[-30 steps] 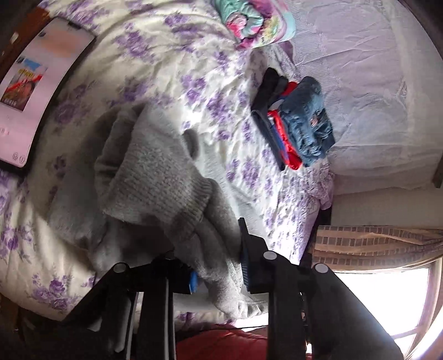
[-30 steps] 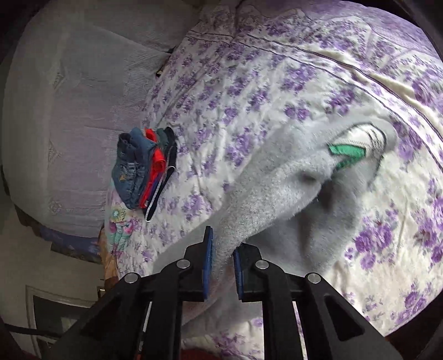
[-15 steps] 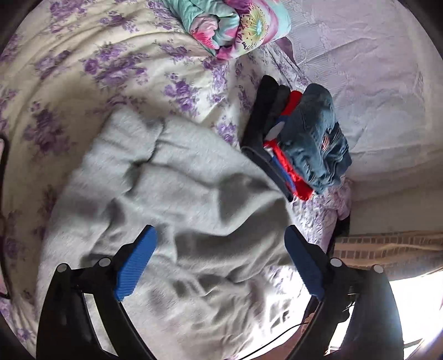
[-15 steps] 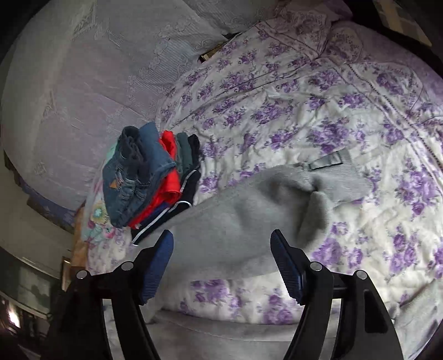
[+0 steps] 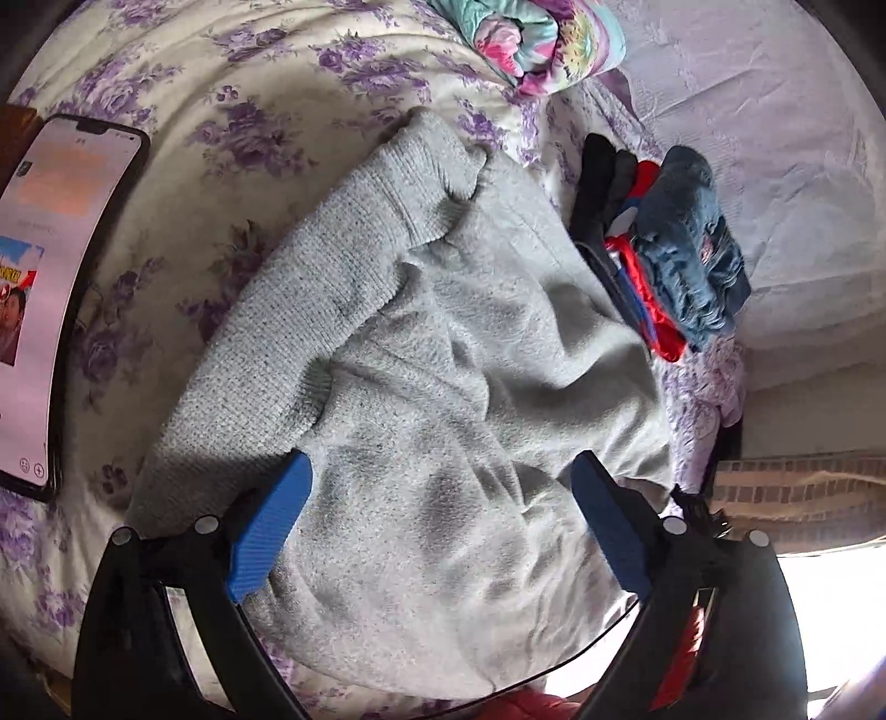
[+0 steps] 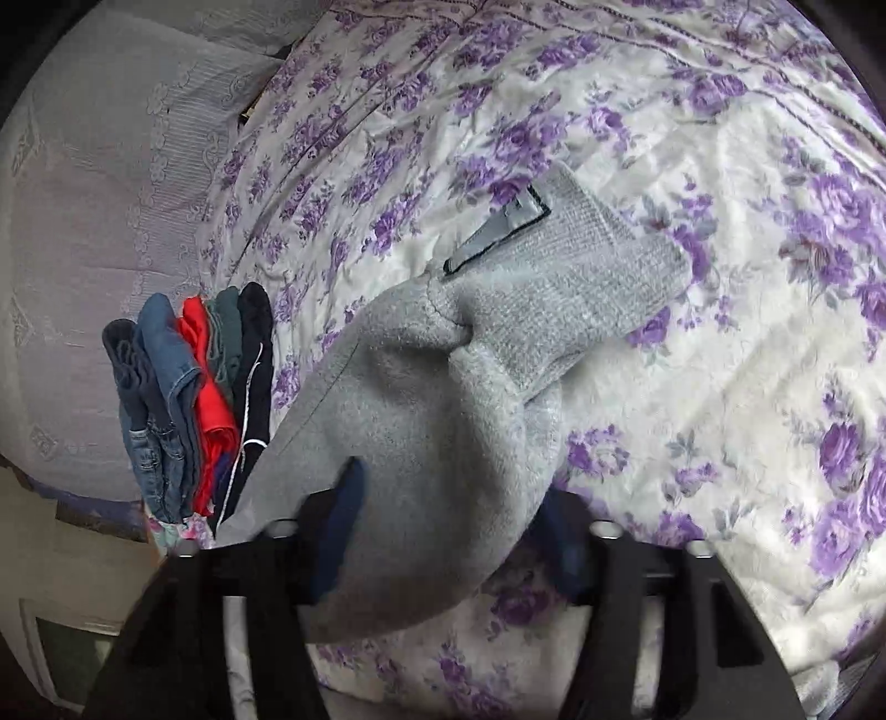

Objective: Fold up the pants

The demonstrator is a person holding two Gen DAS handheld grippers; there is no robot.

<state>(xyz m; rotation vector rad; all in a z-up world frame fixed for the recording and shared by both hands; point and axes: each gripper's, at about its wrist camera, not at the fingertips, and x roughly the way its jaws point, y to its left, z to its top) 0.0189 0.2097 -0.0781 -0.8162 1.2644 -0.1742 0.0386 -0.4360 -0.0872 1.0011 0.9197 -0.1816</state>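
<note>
Fleecy grey pants [image 5: 443, 354] bunch between spread left fingers [image 5: 266, 526]; right fingers [image 6: 338, 531] closing around them.

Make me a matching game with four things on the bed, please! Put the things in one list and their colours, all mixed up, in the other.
Things:
1. pants
2. bedspread
3. rolled blanket
4. top of the folded stack

Colours:
A. blue denim
B. pink, teal and yellow swirls
C. grey
D. white with purple flowers

Pairs: 1-C, 2-D, 3-B, 4-A
</note>
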